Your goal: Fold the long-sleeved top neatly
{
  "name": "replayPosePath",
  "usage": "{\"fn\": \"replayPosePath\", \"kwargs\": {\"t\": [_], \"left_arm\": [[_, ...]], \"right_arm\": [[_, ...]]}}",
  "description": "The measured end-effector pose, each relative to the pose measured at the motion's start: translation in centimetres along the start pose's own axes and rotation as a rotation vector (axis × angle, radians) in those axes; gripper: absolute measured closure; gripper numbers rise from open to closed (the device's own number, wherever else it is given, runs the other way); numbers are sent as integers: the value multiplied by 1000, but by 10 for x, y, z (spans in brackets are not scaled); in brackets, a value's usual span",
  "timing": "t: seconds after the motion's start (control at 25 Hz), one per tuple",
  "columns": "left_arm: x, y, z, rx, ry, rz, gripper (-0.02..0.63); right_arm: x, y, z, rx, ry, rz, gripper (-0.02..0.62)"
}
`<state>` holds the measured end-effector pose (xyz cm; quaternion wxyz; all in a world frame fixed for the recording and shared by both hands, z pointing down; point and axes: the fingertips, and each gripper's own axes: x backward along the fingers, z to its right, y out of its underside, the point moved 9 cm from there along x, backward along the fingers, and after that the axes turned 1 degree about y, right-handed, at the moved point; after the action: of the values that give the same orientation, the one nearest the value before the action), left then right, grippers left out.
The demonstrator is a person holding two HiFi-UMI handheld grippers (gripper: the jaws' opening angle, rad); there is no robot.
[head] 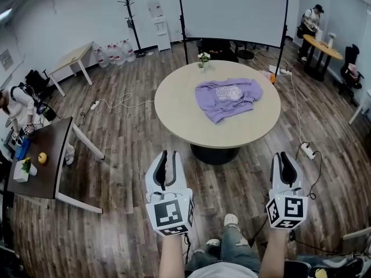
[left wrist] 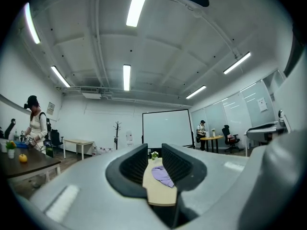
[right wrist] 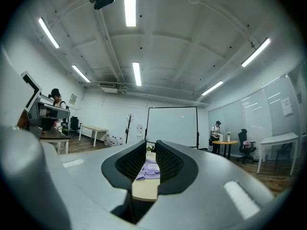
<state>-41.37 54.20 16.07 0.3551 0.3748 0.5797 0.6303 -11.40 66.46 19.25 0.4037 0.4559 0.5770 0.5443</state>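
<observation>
A purple long-sleeved top [head: 229,97] lies crumpled on the round beige table [head: 185,117], a few steps ahead of me. Both grippers are held over the wood floor short of the table, pointing level at it. My left gripper [head: 167,155] is open with nothing between its pads; in the left gripper view [left wrist: 154,155] the gap frames the top [left wrist: 162,175] and the table [left wrist: 158,195]. My right gripper [head: 285,156] has its jaws a little apart and empty; in the right gripper view [right wrist: 151,150] the narrow gap shows the top [right wrist: 147,169].
A small potted plant [head: 203,59] stands at the table's far edge. A dark side table [head: 40,167] and a person [head: 17,106] are at left. Cables [head: 116,102] and a power strip [head: 307,150] lie on the floor. Another person [head: 312,19] stands at the back right.
</observation>
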Motion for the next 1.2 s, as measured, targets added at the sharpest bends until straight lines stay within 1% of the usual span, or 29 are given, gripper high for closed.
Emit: {"fn": "replayPosePath", "kwargs": {"t": [0.2,0.48,0.92,1.2], "left_arm": [[-33,5,2,10,10,0,430],[-101,11,18,20,7,-4,374],[-237,8,50,9,-23,-15,365],[-309,17,64,10,-45,-29,365]], "right_arm": [[-28,4,12,-5,-9,4,431],[-96,7,40,-9,-47,20,380],[-235,3,102,-16,-82,20,377],[-310,10,135,-23,-95,18,377]]}}
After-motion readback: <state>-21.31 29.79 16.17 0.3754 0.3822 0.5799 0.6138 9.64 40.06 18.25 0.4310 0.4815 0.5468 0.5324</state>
